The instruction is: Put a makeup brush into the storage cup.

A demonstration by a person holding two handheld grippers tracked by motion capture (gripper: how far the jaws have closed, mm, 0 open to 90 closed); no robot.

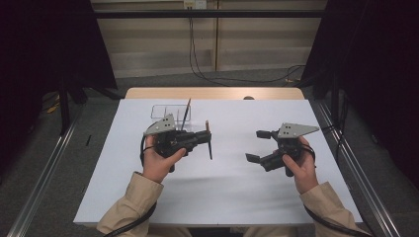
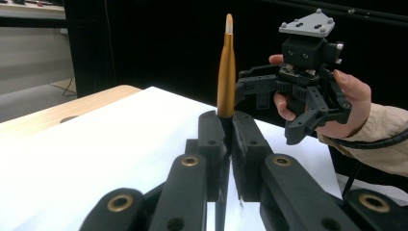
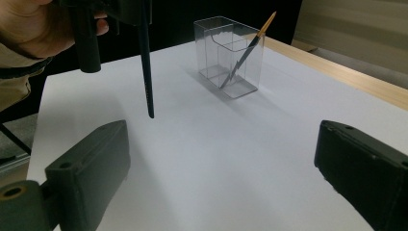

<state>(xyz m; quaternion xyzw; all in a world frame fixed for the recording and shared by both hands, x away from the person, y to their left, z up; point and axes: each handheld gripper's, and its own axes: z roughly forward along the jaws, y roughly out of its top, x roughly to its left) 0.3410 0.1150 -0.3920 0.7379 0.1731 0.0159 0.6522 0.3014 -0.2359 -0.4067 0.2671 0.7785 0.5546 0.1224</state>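
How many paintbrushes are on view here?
2. One paintbrush is clamped upright in the left gripper, above the table. The other brush leans tilted inside the clear box at the table's far side.

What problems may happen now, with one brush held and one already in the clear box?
1. The left gripper pinches the held brush at one narrow point, so it might pivot or slip.
2. The clear holder looks light; it might tip when this brush goes in.
3. The leaning brush inside might be knocked.

gold-ferruled black brush [image 2: 226, 72], clear holder [image 3: 230, 55], white table [image 1: 237, 177]
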